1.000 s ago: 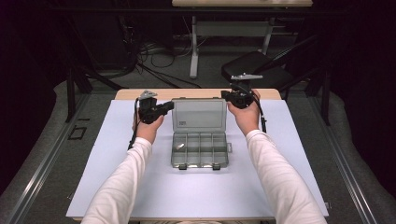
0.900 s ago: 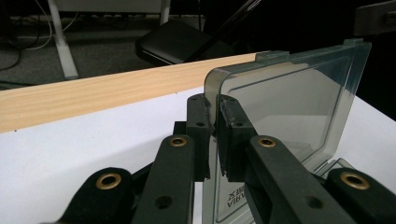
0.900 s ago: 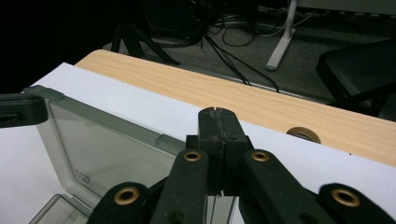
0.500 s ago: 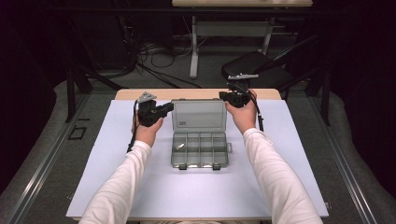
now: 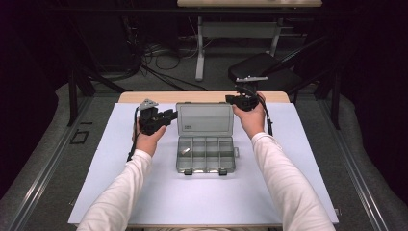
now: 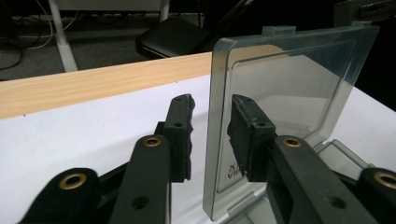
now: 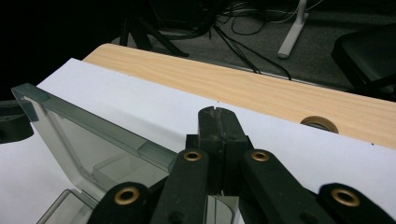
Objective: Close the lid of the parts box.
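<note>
Glossy translucent plastic lid point(image 6: 289, 93); matt wooden table point(image 7: 280, 95)

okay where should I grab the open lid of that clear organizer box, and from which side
Take the lid by its free side edge, coming in from the left, one jaw each side of the thin panel. It stands nearly upright above the box, so that edge is exposed; the left claw already straddles it, open.

You're in a lab or recording room: dark walls, wooden table point(image 5: 202, 96) with a white sheet point(image 5: 202, 192) over it, cable bundles point(image 5: 154, 62) on grey carpet beyond its far edge, another desk's legs point(image 5: 199, 53), a black chair point(image 5: 255, 67) off the far right corner
</note>
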Motion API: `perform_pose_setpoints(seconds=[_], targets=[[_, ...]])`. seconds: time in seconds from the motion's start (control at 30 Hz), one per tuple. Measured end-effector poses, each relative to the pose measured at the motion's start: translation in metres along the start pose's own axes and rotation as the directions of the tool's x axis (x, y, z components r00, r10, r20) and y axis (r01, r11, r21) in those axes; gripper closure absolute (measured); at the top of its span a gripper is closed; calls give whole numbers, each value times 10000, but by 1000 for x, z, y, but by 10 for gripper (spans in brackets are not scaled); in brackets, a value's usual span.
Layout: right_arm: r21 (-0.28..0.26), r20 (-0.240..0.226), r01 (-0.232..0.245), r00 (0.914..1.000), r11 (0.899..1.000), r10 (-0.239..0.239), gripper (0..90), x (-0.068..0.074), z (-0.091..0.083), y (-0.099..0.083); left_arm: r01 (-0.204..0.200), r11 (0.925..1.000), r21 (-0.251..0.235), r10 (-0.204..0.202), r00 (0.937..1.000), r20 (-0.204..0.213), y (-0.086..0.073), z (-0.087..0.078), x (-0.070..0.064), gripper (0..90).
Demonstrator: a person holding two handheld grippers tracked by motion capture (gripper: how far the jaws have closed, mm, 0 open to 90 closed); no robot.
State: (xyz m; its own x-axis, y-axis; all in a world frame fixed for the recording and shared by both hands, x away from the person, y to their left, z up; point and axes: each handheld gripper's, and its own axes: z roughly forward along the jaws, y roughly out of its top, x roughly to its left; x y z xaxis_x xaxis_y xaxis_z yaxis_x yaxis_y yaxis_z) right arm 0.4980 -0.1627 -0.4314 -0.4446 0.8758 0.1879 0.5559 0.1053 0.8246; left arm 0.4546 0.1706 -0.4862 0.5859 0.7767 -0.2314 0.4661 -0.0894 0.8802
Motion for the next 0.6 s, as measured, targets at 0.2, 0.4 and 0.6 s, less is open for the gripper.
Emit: perform_pose_setpoints(seconds=[0.2,0.4,0.6], targets=[[290,-148,-82,9999,9995,87,900,2,-6,-1,186,9996,219,-181,9996,-212,-4,-16,-10,620],[464,-292,117,9995,9989,-104,900,7,-10,-6,1168,9899,805,-1126,9921,-549,-5,-32,-30,732],[489,-255,-27,9997,9988,39,895,9,-16,-11,1270,9871,971,-1206,9903,-690,-5,-31,-50,830]])
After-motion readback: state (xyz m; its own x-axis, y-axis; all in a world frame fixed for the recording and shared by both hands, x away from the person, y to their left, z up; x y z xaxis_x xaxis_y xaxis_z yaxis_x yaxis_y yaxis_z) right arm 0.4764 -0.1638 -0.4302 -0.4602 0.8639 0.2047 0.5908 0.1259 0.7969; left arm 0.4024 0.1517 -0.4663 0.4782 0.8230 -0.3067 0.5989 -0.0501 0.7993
